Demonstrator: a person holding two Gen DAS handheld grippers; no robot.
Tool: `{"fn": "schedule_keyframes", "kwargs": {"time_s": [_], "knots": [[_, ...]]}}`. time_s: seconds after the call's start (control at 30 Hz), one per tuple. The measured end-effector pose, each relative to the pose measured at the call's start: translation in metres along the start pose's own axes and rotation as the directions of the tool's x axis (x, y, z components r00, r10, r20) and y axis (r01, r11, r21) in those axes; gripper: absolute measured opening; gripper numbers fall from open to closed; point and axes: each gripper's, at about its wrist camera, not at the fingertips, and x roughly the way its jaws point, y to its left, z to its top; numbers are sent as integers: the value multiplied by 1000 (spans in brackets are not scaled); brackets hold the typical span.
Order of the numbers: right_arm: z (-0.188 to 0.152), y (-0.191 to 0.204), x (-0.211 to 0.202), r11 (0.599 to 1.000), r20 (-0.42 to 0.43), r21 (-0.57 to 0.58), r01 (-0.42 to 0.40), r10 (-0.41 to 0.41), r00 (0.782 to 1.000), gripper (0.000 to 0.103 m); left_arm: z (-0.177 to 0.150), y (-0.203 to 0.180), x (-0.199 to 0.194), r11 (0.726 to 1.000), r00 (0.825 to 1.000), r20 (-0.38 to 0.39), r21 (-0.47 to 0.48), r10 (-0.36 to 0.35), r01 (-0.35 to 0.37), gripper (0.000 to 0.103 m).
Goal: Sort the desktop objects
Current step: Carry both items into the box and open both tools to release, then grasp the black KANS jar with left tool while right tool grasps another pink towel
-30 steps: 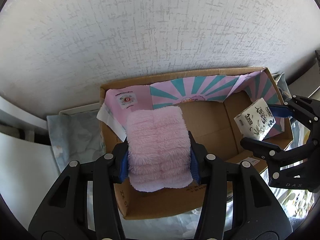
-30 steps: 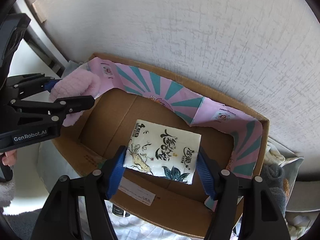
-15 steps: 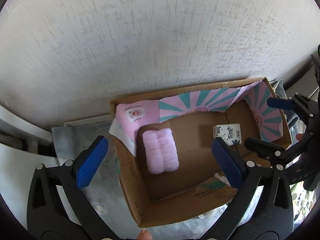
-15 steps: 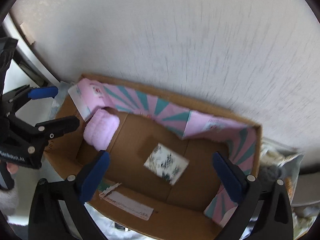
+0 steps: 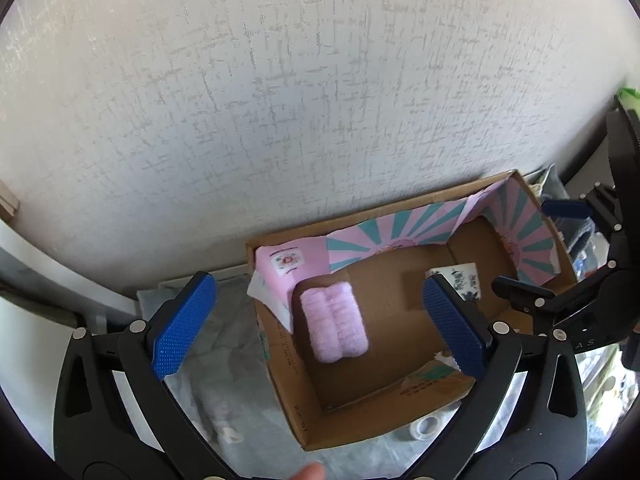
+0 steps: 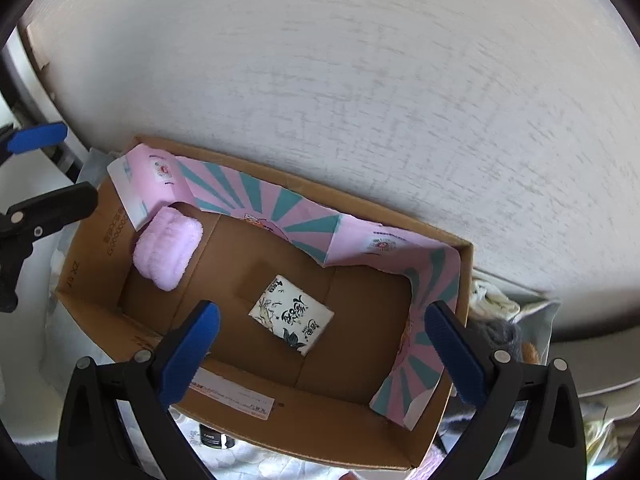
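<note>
left gripper (image 5: 320, 322): jaws just sprung wide, empty | right gripper (image 6: 322, 350): same | towel (image 5: 335, 328), tissue pack (image 6: 291, 314): apart on box (image 6: 280, 420) floor

In the left wrist view, a blue pad (image 5: 452, 325) is covering part of the tissue pack (image 5: 464, 280). A fingertip (image 5: 308, 473) is getting cropped at the near edge; the wall (image 6: 400, 100) is blurring.
</note>
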Motion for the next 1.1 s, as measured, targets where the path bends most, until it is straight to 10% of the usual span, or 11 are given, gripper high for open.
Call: {"fn": "schedule_keyframes", "kwargs": {"time_s": [1.1], "knots": [[-99,-92,-96,990,123,-117,-78,92,988,102,-57,-96,-90,982,996,85,-189,13,3,103]]}}
